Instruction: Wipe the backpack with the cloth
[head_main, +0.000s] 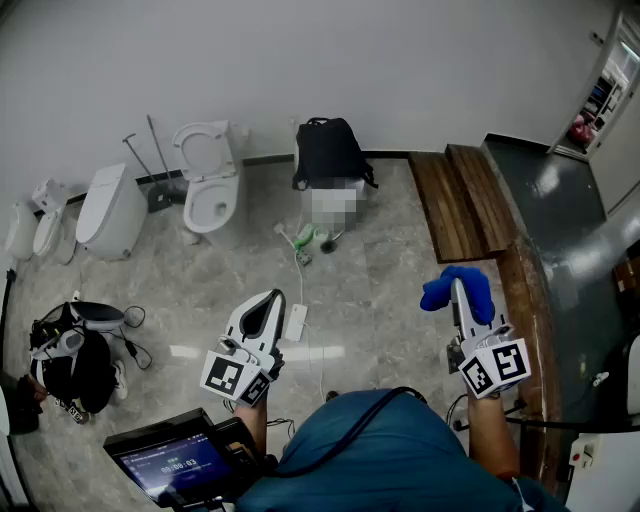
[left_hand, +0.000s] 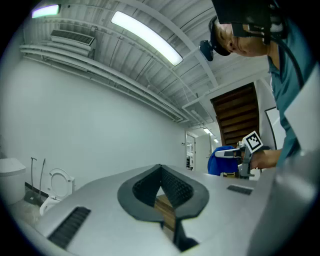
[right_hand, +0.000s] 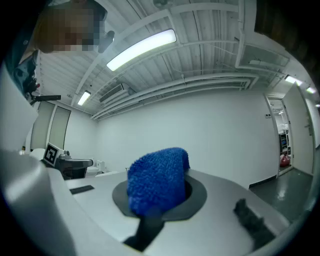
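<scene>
- Left tool (head_main: 270, 300) raised over the marble floor (head_main: 380, 270), jaws pressed together, nothing between them.
- Right tool (head_main: 461, 298) pinching a blue cloth (head_main: 440, 292).
- Black backpack (head_main: 328, 150) against the far wall, well apart from both tools, near a white toilet (head_main: 208, 180).
</scene>
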